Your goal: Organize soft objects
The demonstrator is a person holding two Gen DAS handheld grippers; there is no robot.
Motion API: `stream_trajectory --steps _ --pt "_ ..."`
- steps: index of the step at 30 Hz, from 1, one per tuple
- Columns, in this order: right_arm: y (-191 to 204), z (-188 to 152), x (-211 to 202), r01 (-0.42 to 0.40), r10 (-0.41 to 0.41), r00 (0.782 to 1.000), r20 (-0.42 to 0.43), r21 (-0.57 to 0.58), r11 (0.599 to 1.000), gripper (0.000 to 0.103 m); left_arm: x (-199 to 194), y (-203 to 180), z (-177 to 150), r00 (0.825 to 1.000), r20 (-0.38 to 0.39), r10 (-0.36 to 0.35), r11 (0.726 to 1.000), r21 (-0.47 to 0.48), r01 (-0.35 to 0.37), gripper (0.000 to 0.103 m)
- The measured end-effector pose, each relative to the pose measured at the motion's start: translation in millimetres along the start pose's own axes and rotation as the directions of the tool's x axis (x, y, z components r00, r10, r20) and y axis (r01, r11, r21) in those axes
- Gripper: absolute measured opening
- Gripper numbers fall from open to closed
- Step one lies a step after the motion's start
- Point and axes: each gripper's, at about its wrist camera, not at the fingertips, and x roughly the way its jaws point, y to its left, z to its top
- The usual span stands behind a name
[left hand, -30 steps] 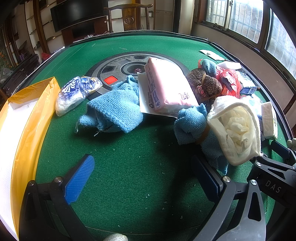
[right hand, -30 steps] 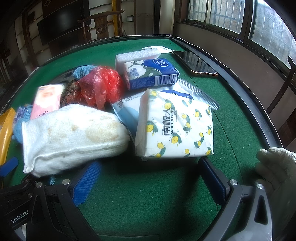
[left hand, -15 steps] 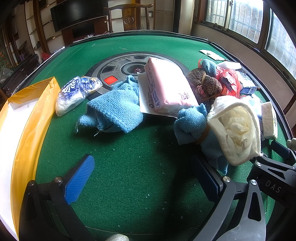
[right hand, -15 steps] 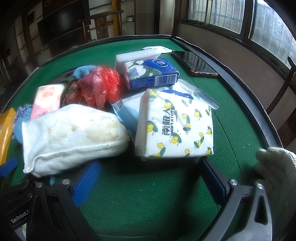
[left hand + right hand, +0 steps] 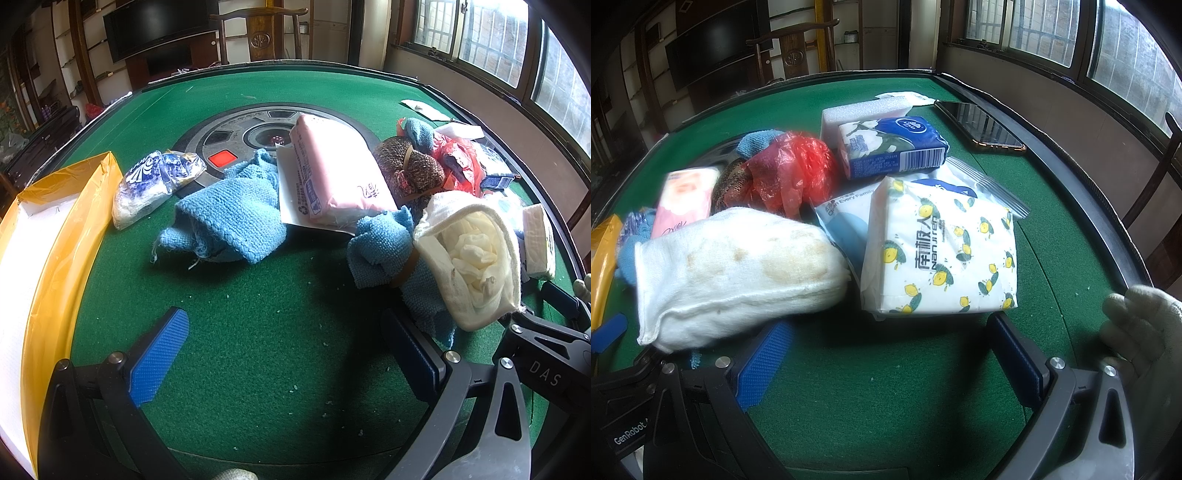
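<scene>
Soft things lie heaped on a green table [image 5: 258, 332]. In the left wrist view: a blue knitted cloth [image 5: 229, 214], a pink tissue pack [image 5: 336, 173], a blue towel [image 5: 384, 251], a white cloth bundle [image 5: 472, 254], a blue-white plastic pack [image 5: 155, 184]. My left gripper [image 5: 288, 354] is open and empty, short of the pile. In the right wrist view: the white cloth bundle [image 5: 735, 269], a lemon-print tissue pack [image 5: 942, 251], a blue tissue pack [image 5: 890, 147], a red plastic bag [image 5: 790, 170]. My right gripper [image 5: 890, 362] is open and empty, just before the lemon pack.
A yellow-rimmed box [image 5: 40, 251] stands at the table's left edge. A round grey centre panel [image 5: 236, 140] sits mid-table. A phone [image 5: 979, 125] lies at the far right. A white foam block [image 5: 860, 110] lies behind the blue pack. A gloved hand [image 5: 1141, 325] holds the right gripper.
</scene>
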Motion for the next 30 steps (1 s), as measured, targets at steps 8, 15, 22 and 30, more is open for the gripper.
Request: stream_trajectory --steps 8,15,22,30 --pt "-0.1 0.0 0.3 0.000 0.000 1.000 0.000 0.000 1.000 0.102 -1.0 0.8 -1.6 1.000 0.000 0.000 1.000 -0.001 0.000 0.103" --pt "-0.2 -0.1 0.4 0.000 0.000 1.000 0.000 0.000 1.000 0.102 -1.4 0.3 -1.6 1.000 0.000 0.000 1.000 -0.001 0.000 0.103" --pt "-0.2 -0.2 0.4 0.000 0.000 1.000 0.000 0.000 1.000 0.102 -1.5 0.5 -2.0 1.000 0.000 0.000 1.000 -0.001 0.000 0.103" --pt "-0.2 -0.1 0.4 0.000 0.000 1.000 0.000 0.000 1.000 0.102 -1.5 -0.5 -2.4 1.000 0.000 0.000 1.000 -0.002 0.000 0.103"
